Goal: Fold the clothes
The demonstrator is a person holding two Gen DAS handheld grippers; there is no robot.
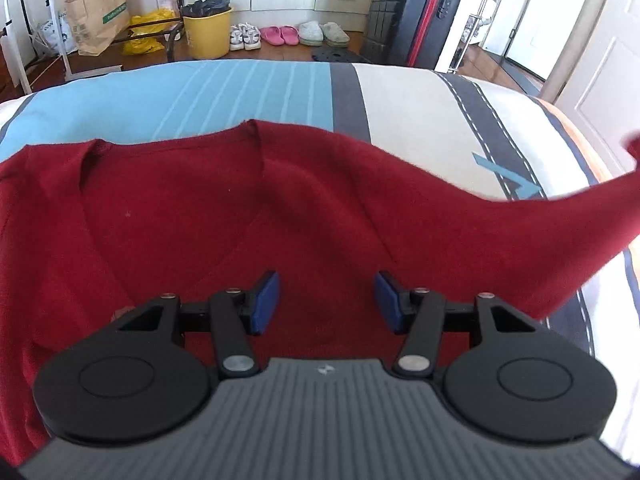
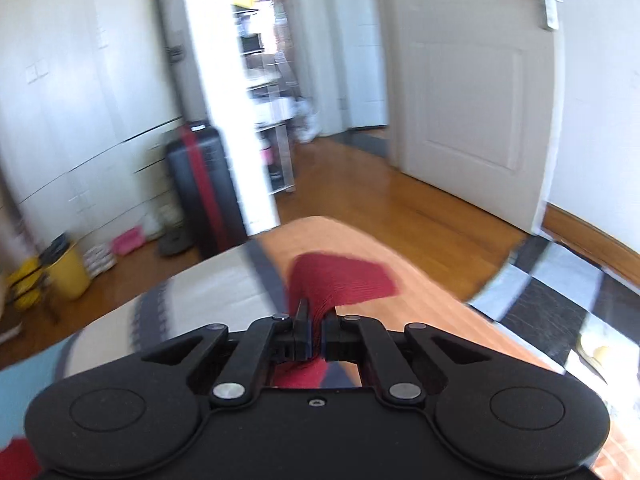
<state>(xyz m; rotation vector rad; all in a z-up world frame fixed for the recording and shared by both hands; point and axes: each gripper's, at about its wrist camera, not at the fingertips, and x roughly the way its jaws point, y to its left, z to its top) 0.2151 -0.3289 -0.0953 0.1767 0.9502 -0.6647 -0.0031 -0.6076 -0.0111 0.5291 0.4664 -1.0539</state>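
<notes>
With the right gripper pinching the sleeve, carry it inward over the sweater while the spread left gripper steadies the body.

My left gripper hangs with jaws wide apart over the red sweater, which covers the bed from nine to three o'clock. At twelve o'clock the bare bedspread gives open room. Past the bed's far edge, a yellow bin and black suitcase stand on the floor. At three o'clock a raised sleeve crosses the path.
</notes>
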